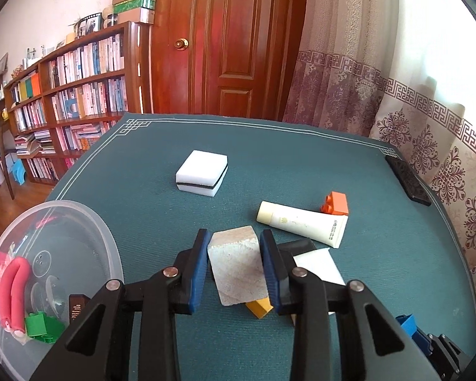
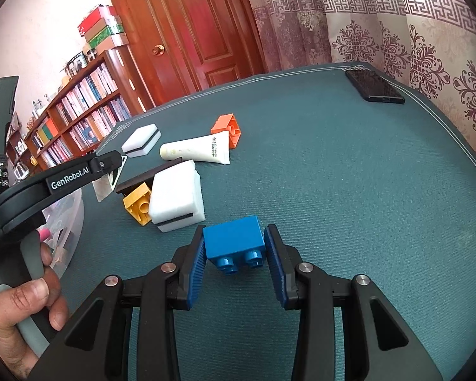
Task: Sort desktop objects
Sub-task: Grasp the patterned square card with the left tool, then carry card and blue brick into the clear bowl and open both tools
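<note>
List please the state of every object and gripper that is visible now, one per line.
left gripper: shut on beige stone block
right gripper: open around blue toy brick, not clamped
cream tube: lying flat, capped
orange toy brick: on its side
yellow toy brick: tipped, against sponge
clear plastic bowl: uncovered, holding items
door: closed

— What covers the desk point(image 2: 349, 171)?
— A teal mat with a white line border.
— And lying on it?
— Two white sponges point(image 1: 201, 171) point(image 2: 177, 200), a cream tube point(image 2: 196, 150), orange point(image 2: 227, 129), yellow point(image 2: 137, 204) and blue point(image 2: 233, 242) blocks, a black phone point(image 2: 375, 86) at the far corner, a clear tub point(image 1: 52, 273) at the left.
</note>
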